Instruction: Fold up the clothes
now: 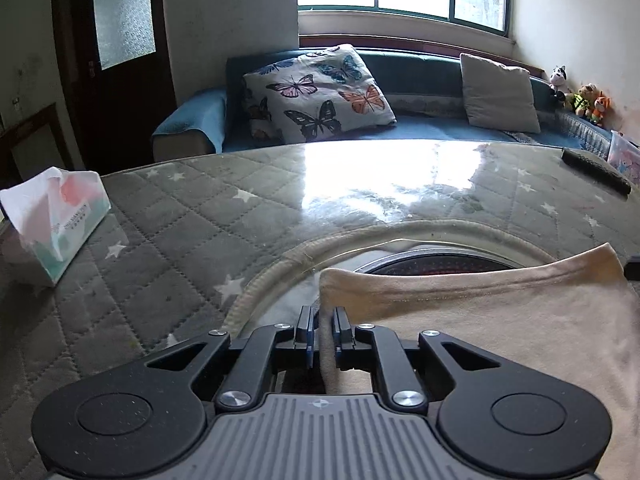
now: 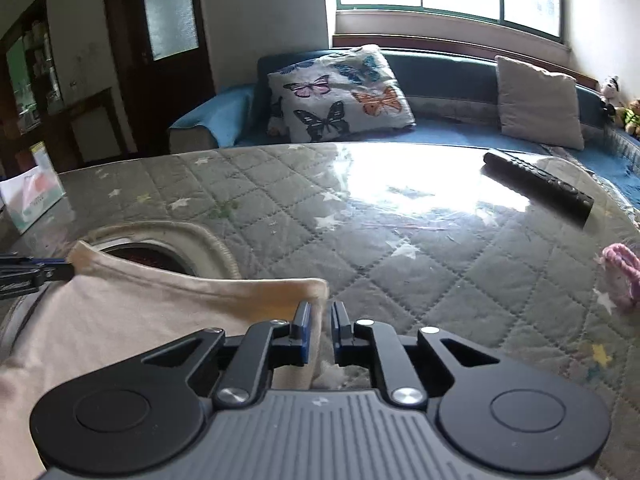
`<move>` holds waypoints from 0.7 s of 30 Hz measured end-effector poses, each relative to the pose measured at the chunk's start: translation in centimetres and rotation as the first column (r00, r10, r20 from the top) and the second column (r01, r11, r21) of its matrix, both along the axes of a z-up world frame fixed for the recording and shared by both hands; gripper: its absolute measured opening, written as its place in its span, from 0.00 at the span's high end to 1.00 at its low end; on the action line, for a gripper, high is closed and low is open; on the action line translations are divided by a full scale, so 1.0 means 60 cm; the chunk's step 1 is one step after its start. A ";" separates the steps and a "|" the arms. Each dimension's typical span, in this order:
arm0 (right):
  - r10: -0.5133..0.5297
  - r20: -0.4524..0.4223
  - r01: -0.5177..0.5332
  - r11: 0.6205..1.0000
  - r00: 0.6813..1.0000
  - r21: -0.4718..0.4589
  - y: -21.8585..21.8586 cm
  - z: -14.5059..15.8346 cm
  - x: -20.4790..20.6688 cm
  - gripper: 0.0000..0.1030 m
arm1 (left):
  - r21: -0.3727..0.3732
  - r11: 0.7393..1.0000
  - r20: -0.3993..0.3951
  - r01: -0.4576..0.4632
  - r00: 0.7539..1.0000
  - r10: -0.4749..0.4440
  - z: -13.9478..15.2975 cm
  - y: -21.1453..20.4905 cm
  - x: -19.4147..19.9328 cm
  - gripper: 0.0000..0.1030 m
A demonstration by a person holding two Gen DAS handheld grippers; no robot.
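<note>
Quilted table point(image 1: 180, 216), beige garment point(image 1: 500, 320) corners pinched in both grippers

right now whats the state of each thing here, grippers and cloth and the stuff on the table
left gripper: shut on the beige garment's left corner
right gripper: shut on the beige garment's right corner
beige garment: its far edge pinched at both corners, partly covering the round opening
tissue box: open, a tissue sticking out
remote control: lying flat on the table, untouched
table cover: spread flat
</note>
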State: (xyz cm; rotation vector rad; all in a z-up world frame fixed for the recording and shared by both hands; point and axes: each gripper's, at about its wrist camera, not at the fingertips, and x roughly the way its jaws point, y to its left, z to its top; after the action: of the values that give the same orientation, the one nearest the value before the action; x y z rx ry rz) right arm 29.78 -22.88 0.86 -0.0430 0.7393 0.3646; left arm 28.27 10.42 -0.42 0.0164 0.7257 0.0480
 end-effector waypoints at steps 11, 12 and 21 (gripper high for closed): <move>0.254 -0.078 -0.260 0.962 0.964 -0.085 0.068 0.005 -0.107 0.70 | 0.029 0.993 -0.021 0.115 0.993 -0.114 0.028 -0.022 -0.115 0.64; 0.263 -0.081 -0.270 0.958 0.961 -0.094 0.074 0.003 -0.117 0.70 | 0.034 0.992 -0.023 0.125 0.992 -0.124 0.026 -0.026 -0.129 0.64; 0.318 -0.073 -0.324 0.938 0.945 -0.123 0.089 -0.004 -0.205 0.65 | 0.087 0.988 -0.025 0.128 0.992 -0.126 -0.002 -0.031 -0.233 0.60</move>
State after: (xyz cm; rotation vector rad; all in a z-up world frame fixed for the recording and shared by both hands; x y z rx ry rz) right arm 17.47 -17.53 0.60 -0.2847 0.8088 0.6298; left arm 14.28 8.56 -0.54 0.1478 0.7407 -0.0417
